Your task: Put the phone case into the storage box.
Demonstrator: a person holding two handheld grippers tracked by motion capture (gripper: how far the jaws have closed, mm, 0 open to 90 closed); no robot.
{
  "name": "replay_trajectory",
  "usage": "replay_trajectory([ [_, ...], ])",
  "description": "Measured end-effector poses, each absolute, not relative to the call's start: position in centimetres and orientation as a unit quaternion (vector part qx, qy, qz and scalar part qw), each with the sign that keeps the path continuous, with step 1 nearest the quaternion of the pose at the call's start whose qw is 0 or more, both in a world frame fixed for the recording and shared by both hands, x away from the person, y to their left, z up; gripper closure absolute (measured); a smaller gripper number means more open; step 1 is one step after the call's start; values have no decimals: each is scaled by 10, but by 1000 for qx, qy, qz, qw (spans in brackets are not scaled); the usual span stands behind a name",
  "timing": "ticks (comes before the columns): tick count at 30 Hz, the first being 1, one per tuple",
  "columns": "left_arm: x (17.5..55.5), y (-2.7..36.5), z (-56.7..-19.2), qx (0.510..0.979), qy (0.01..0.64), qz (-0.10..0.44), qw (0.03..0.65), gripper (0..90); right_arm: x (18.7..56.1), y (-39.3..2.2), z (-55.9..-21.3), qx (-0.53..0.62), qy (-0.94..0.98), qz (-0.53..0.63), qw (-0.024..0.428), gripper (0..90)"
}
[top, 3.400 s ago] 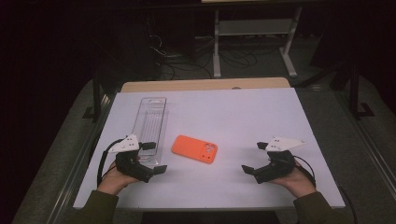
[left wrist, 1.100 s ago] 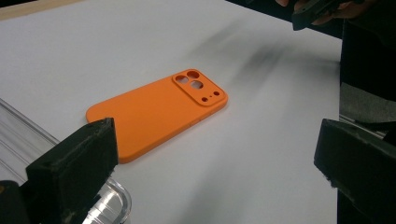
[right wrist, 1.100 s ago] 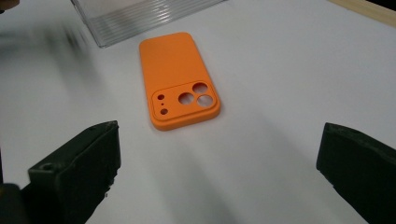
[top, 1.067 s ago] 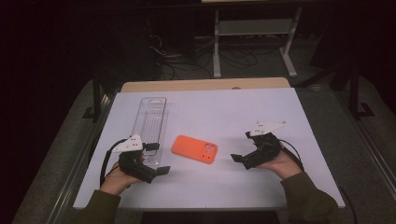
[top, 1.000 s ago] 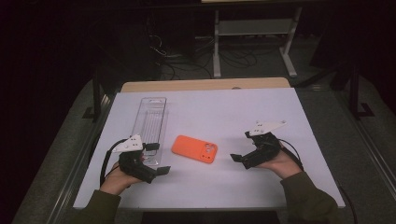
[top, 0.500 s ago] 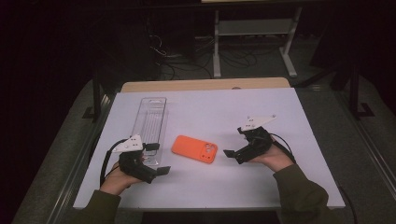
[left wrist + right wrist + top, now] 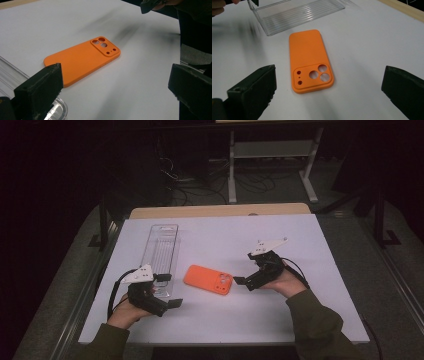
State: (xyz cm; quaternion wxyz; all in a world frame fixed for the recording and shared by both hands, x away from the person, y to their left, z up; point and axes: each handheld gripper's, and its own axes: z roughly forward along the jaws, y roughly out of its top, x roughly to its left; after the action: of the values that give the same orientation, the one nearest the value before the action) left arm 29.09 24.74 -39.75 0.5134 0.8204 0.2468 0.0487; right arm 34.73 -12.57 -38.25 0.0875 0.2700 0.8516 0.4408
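The left gripper rests near the table's front edge, jaws wide apart and holding nothing. Farther in, the orange case lies flat mid-table, with the right gripper just beside it, gaping and empty. A clear tray lies beyond.
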Motion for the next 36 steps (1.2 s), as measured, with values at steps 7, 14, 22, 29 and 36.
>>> replay_trajectory([
  [7,291,247,-398,822,247,48,510,0,354,-117,-383,265,857,434,82,0],
  [14,292,247,-398,822,247,47,511,0,361,-108,-383,258,862,428,78,0],
  [22,292,248,-398,820,246,50,515,0,368,-94,-385,247,870,420,73,0],
  [29,293,248,-398,819,244,51,517,0,373,-83,-389,241,876,412,64,0],
  [36,292,248,-397,818,245,50,517,0,380,-70,-391,228,884,403,63,0],
])
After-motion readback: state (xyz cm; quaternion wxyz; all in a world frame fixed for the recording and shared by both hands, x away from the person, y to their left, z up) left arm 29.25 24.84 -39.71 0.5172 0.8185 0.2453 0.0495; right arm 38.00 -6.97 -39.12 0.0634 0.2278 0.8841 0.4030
